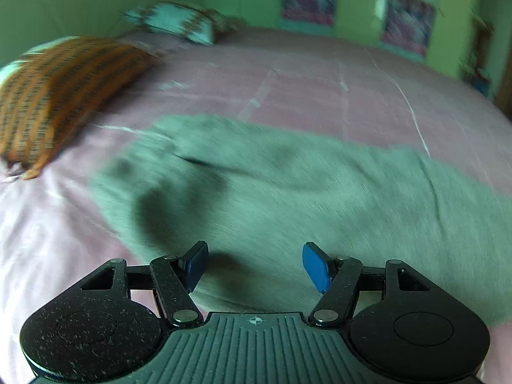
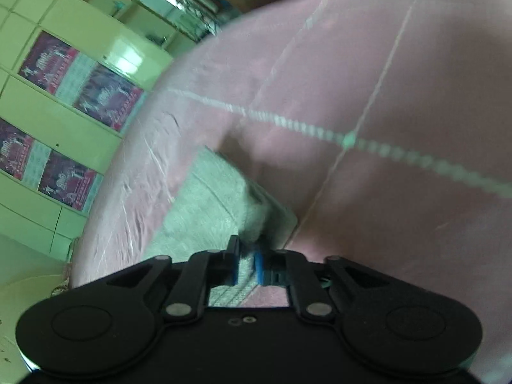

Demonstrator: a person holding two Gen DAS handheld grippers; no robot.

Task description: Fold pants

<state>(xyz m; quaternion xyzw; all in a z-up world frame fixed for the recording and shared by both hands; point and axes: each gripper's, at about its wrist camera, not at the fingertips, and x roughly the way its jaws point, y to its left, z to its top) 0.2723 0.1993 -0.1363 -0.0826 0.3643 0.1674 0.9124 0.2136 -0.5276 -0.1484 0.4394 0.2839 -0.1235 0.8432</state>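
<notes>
Grey-green pants lie spread on the pink bedsheet, stretching from centre left to the right edge in the left wrist view. My left gripper is open and empty, its blue pads just above the near edge of the pants. In the right wrist view my right gripper is shut on an end of the pants, which hangs lifted off the bedsheet. The view is blurred by motion.
An orange striped pillow lies at the left of the bed and a white patterned pillow at the far end. Green cupboards with patterned panels stand beside the bed.
</notes>
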